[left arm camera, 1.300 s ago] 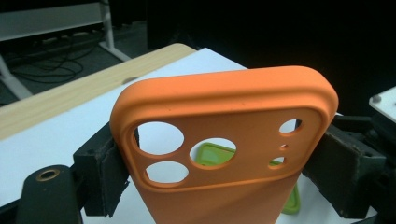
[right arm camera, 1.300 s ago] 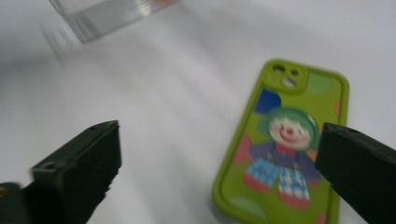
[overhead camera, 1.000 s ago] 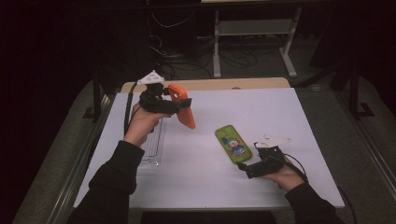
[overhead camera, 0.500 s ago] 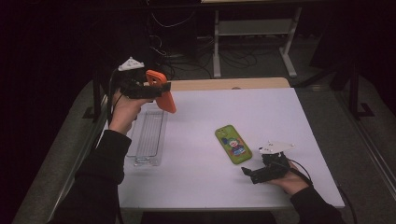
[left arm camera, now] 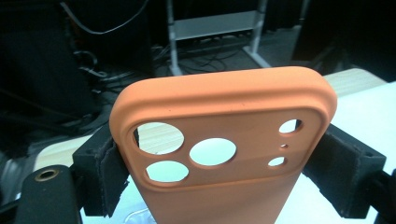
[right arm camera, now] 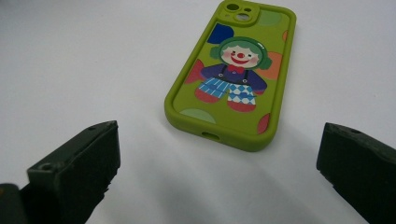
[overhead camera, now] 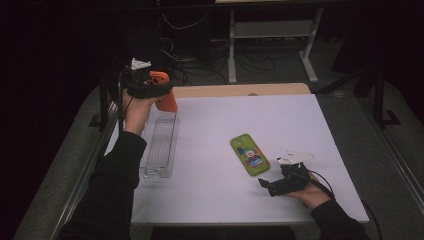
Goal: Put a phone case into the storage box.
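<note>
An orange phone case point(left arm camera: 219, 144) is clamped by its two side edges in the left tongs point(overhead camera: 150, 87), held up above the far left corner of the white surface point(overhead camera: 225, 200), over a clear tray point(overhead camera: 160, 150). The right tongs point(overhead camera: 270, 186) are spread wide and empty near the right, just beside a green phone case point(right arm camera: 233, 74) lying flat.
</note>
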`<state>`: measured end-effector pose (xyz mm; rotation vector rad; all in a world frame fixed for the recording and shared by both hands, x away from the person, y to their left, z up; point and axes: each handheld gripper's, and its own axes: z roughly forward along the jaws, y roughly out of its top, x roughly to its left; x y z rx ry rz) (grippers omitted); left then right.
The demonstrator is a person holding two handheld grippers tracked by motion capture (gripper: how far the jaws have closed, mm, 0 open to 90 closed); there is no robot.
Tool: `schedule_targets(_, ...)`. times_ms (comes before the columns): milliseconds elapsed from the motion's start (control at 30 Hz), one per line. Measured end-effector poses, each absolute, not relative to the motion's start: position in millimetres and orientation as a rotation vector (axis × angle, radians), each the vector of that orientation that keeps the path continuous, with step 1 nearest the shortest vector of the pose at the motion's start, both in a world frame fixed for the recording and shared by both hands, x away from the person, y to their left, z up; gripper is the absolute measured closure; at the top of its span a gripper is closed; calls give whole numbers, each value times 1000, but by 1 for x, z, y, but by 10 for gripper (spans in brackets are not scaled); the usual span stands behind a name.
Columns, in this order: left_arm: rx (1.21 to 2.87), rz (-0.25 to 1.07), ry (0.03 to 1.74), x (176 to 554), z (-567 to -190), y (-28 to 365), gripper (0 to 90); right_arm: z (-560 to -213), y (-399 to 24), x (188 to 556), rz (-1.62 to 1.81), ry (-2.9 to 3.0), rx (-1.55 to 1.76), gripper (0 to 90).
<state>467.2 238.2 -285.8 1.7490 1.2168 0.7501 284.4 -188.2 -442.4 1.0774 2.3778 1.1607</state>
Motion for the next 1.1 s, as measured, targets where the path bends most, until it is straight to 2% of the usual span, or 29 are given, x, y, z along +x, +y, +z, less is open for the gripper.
schedule_targets(233, 1734, 841, 1337, 477, -297, 241, 153, -441, -187, 284, 1164, 2368, 1077, 0)
schedule_targets(500, 1766, 854, 1410, 486, -318, 240, 153, -441, -188, 284, 1173, 2365, 1075, 0)
schedule_targets(567, 1724, 839, 1423, 489, -325, 237, 152, -441, -188, 284, 1178, 2363, 1076, 0)
schedule_targets(700, 1800, 866, 1445, 495, -335, 236, 152, -440, -188, 283, 1169, 2366, 1061, 0)
schedule_targets(1100, 1835, 837, 1507, 510, -355, 232, 151, -439, -189, 283, 1180, 2364, 1053, 0)
